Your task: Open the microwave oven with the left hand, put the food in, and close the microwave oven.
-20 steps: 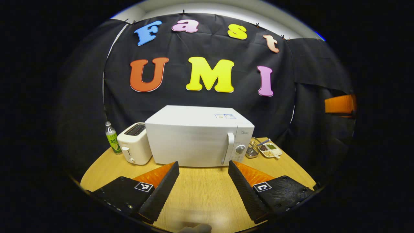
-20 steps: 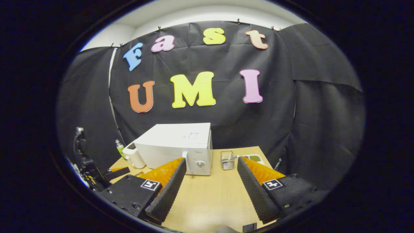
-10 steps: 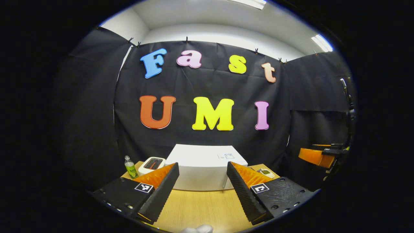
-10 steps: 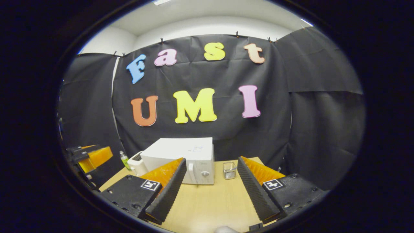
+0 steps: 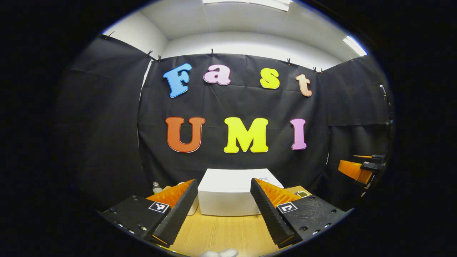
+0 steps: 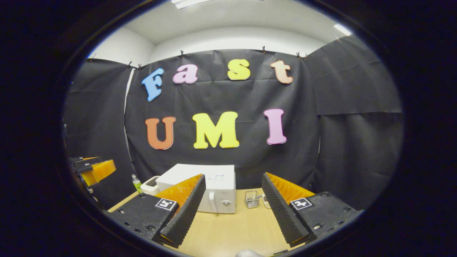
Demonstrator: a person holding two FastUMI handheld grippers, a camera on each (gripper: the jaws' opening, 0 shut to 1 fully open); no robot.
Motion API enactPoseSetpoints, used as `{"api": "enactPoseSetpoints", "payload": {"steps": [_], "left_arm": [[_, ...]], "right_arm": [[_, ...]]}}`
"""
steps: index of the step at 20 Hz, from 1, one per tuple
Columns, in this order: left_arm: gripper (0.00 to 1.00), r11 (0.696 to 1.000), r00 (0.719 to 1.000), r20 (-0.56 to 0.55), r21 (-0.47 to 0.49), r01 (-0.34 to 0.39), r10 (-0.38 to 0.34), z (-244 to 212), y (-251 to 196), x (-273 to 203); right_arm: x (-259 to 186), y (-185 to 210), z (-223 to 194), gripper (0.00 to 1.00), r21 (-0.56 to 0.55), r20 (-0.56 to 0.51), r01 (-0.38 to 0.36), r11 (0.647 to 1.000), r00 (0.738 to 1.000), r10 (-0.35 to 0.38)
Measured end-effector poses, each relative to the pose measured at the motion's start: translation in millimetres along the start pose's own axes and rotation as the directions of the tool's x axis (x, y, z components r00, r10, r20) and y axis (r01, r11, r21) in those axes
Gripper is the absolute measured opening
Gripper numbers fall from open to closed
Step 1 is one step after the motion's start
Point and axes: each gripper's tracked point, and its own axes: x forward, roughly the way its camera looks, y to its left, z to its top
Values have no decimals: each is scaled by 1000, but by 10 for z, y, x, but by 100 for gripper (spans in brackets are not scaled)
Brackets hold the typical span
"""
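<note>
Standing shut on table [image 6: 228,228]: white microwave [image 6: 214,185] | left gripper [image 5: 223,205] fingers wide | right gripper [image 6: 230,207] fingers wide

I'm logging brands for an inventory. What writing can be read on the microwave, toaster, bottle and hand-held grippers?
Nothing can be quoted.
microwave, top sticker: too small to read.
microwave front, mark above the dial: blurred, unreadable.
bottle label: too small to read.
toaster: no writing visible.
left hand-held gripper and right hand-held gripper: square patterned markers, no words.
</note>
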Motion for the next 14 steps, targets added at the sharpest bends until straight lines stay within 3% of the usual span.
{"api": "enactPoseSetpoints", "payload": {"steps": [1,2,3,4,7,8,9,10,13,14], "left_arm": [[94,1000,1000,2,2,-3,3,6,16,-5],[94,1000,1000,3,6,-5,5,4,19,6],[94,1000,1000,6,12,-9,9,14,32,22],[94,1000,1000,5,13,-12,12,11,39,21],[93,1000,1000,5,1,-3,3,4,3,54],[93,1000,1000,2,-2,-2,2,-9,-20,66],[93,1000,1000,-1,-2,-3,3,-15,-14,69],[94,1000,1000,-2,1,-7,7,-22,-4,85],[94,1000,1000,-5,16,-14,14,-39,16,108],[94,1000,1000,-4,16,-14,15,-36,13,124]], "right_arm": [[14,-7,24,100,-2,3,2,1000,1000,-2],[14,-9,19,92,-5,3,5,1000,1000,-5],[14,-19,23,92,-4,2,5,1000,1000,-5],[30,-20,25,100,-1,2,4,1000,1000,-4],[91,-27,30,100,1,-2,2,1000,1000,-2],[92,-46,20,92,-2,-1,4,1000,1000,-4],[92,-53,27,100,-3,0,4,1000,1000,-4],[93,-47,28,92,-5,2,2,1000,1000,-2],[101,-59,36,100,-8,6,2,1000,1000,-2],[98,-69,18,92,-6,2,2,1000,1000,-2]]}}
